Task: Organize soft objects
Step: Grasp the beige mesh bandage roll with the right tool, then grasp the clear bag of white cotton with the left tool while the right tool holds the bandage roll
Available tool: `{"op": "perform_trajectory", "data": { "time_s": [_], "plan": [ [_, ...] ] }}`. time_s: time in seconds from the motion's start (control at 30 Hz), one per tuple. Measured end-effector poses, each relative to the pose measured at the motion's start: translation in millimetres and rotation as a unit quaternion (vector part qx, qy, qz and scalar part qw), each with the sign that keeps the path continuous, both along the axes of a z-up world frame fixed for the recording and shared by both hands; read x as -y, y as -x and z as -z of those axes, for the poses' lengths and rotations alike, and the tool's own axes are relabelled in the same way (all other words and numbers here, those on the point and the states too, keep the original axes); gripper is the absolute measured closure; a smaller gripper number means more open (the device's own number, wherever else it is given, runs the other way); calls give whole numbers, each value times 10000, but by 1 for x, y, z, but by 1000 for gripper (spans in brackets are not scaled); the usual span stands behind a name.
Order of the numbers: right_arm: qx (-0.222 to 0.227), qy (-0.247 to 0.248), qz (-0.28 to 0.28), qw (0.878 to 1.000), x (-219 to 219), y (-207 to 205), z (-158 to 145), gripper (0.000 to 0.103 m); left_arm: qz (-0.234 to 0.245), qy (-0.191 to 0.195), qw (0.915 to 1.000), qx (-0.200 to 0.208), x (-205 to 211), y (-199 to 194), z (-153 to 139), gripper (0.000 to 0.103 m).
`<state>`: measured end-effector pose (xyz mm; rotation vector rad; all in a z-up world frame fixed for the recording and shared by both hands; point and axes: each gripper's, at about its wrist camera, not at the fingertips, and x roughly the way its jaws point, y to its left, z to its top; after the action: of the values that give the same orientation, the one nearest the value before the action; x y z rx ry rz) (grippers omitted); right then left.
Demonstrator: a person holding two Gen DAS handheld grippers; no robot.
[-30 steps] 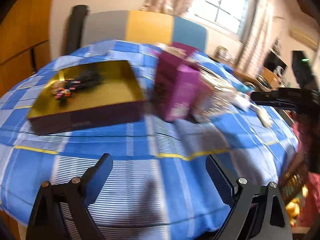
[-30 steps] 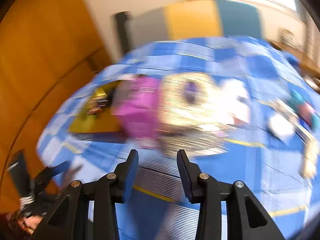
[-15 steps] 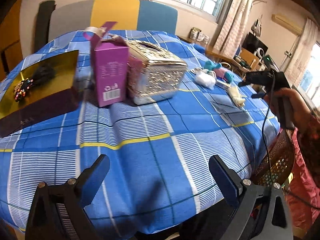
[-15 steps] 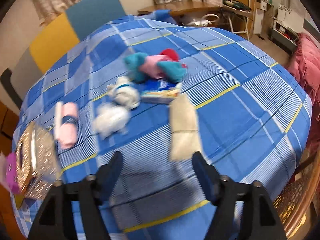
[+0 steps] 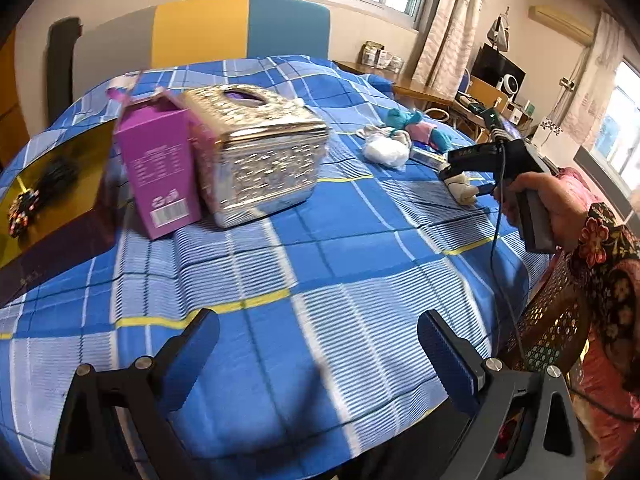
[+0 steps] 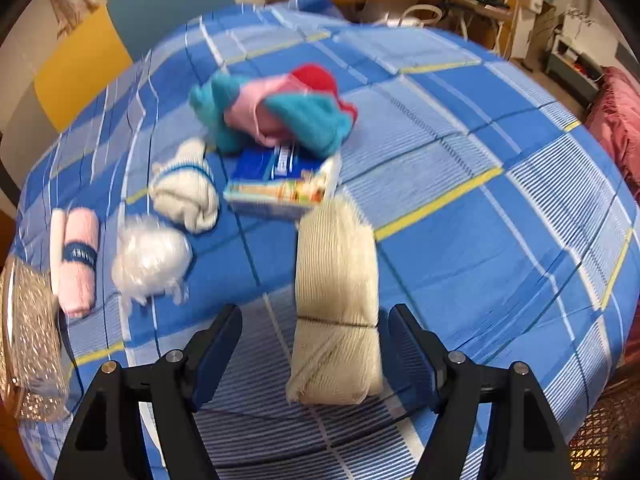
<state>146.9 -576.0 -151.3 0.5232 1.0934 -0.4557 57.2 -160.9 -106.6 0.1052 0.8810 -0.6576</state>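
Observation:
My right gripper (image 6: 316, 340) is open, its fingers on either side of a cream folded sock (image 6: 336, 304) lying on the blue plaid cloth (image 6: 480, 152). Beyond lie a tissue pack (image 6: 280, 180), a teal, pink and red soft bundle (image 6: 276, 112), a white rolled sock (image 6: 186, 192), a clear plastic wad (image 6: 150, 258) and a pink rolled towel (image 6: 76, 260). My left gripper (image 5: 320, 344) is open and empty above the cloth near the front edge. In the left wrist view the right gripper (image 5: 464, 176) hovers over the cream sock (image 5: 462, 190).
A silver ornate tissue box (image 5: 260, 152) stands mid-table beside an open purple carton (image 5: 160, 168). A gold tray (image 5: 52, 196) with hair ties sits at the left. A wicker basket (image 5: 552, 332) is beyond the right table edge. A chair back (image 5: 200, 32) stands behind.
My right gripper has moved forward and down so that the cream sock now lies between its open fingers. The left view has swung slightly right and closer to the table.

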Motion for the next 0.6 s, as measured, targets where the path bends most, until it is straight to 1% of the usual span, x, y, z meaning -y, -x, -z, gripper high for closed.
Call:
{"op": "perform_trajectory", "data": {
  "time_s": [0.03, 0.13, 0.17, 0.2, 0.3, 0.4, 0.5, 0.6],
  "plan": [
    [-65, 30, -5, 10000, 0, 0, 2, 29, 36, -2, 10000, 1, 5, -1, -1, 3],
    [-276, 90, 41, 9996, 1, 1, 9, 40, 179, -7, 9998, 45, 27, -4, -5, 3],
    [-305, 173, 36, 9994, 1, 1, 8, 53, 238, -1, 9997, 64, 35, -5, -6, 3],
    [-337, 280, 28, 9990, 0, 2, 7, 62, 325, 6, 9994, 103, 45, -6, -10, 3],
    [-294, 239, 35, 9993, -1, 3, 6, 62, 455, 17, 9986, 276, 72, -14, -20, 3],
    [-5, -20, 78, 10000, 2, 8, 0, 62, 465, 19, 9982, 385, 98, -27, -29, 2],
    [238, -153, 119, 9995, 4, 13, -6, 62, 433, -86, 9982, 411, 132, -49, -32, 1],
    [445, -295, 222, 9983, 10, 18, -11, 62, 427, -196, 9982, 381, 166, -70, -29, 1]
  ]
}}
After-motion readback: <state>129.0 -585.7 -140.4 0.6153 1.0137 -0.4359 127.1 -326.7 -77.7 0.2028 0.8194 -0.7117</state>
